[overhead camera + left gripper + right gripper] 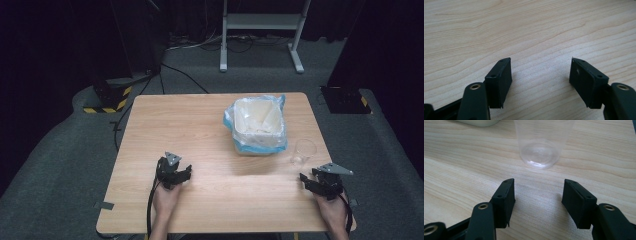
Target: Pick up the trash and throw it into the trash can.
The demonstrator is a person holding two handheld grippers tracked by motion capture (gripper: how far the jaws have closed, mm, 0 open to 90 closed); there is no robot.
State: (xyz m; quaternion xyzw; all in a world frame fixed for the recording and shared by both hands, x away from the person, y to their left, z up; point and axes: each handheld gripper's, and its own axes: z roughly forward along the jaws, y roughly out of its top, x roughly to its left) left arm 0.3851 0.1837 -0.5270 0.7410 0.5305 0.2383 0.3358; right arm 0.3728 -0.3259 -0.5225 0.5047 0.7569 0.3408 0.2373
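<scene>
Pale wood grain runs across the table (210, 125) in front of you, and your two hands come in at its near edge. At the left, your left gripper (176, 176) rests low over the near-left part of the tabletop, well apart from everything else on it. In the left gripper view its two black jaws stand spread wide with only bare wood (534, 37) between and ahead of them; they pinch nothing.

Farther along, past the middle of the table toward the far right, stands a white bin (257, 125) lined with a blue-edged plastic bag (260, 148) whose rim folds out over the bin's sides. Just beside the bin's near-right corner, but apart from it, a clear plastic cup (303, 151) stands upright on the wood.

At the right, your right gripper (311, 181) sits near the table's near-right corner, just short of the cup and pointing toward it. In the right gripper view the jaws are spread open and hold nothing; the cup (541, 145) stands straight ahead of them, centred on the gap, with a strip of bare table between its base and the pads. At the top-left edge of that view a pale rounded corner, likely the bin's base (480, 122), lies beyond the cup.
</scene>
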